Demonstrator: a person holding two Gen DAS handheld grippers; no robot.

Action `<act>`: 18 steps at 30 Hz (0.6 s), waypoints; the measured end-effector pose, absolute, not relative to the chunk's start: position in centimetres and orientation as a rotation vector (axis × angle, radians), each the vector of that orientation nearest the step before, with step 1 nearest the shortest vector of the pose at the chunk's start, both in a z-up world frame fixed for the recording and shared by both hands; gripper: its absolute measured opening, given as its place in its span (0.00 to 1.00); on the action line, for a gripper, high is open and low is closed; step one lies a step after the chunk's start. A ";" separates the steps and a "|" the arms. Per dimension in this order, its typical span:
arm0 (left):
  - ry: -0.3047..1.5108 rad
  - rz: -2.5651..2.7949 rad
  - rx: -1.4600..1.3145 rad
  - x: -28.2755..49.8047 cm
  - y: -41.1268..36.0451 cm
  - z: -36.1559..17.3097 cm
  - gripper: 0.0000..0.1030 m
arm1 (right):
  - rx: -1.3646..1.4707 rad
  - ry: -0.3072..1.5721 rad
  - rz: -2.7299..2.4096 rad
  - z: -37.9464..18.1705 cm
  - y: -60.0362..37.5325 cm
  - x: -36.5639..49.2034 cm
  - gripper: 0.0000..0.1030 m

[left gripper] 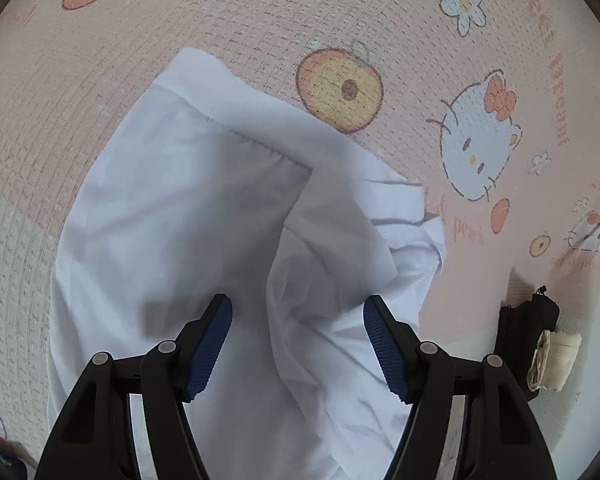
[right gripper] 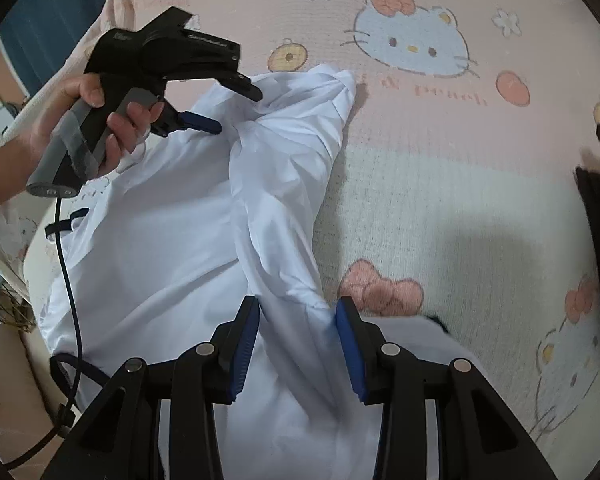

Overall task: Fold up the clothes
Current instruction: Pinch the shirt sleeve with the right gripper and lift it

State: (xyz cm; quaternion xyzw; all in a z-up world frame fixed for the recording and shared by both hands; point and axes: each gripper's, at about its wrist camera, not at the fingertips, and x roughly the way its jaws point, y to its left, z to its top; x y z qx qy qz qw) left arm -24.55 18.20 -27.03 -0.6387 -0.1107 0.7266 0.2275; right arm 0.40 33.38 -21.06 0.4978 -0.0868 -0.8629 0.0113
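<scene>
L gripper (left gripper: pixel 298 344) stands wide, pads clear of the cloth, nothing held; it hangs over the white garment (left gripper: pixel 204 240) near its middle. In the right wrist view the person's hand (right gripper: pixel 80 128) holds that gripper above the garment's far part. R gripper (right gripper: pixel 298 344) is about half open, a rolled ridge of the same garment running btwn the jaws; pads look beside the fabric, not pinching.

Garment lies rumpled on the cartoon-print bed sheet (left gripper: pixel 480 60), one fold already thrown over, collar end toward the sheet's far side. Dark bundle (left gripper: pixel 540 340) sits off at the sheet's edge.

Step, prob.: btwn folds, both grippers let go. Next likely needs a fresh grip on an edge w/ each gripper, then flattening the ridge before folding again.
</scene>
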 end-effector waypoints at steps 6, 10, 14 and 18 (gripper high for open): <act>-0.247 2.025 -1.756 -25.2 18.3 -26.4 0.64 | 1.570 -0.157 -2.651 -21.6 32.3 -0.8 0.38; -0.202 2.090 -1.722 -25.4 19.1 -26.4 0.61 | 1.597 -0.070 -2.636 -22.4 31.6 -1.5 0.38; -0.164 2.151 -1.714 -25.7 19.4 -26.5 0.20 | 1.640 -0.078 -2.649 -22.9 31.6 -2.0 0.31; -0.215 2.149 -1.706 -26.0 19.0 -26.2 0.10 | 1.627 -0.136 -2.685 -22.0 32.0 -1.8 0.15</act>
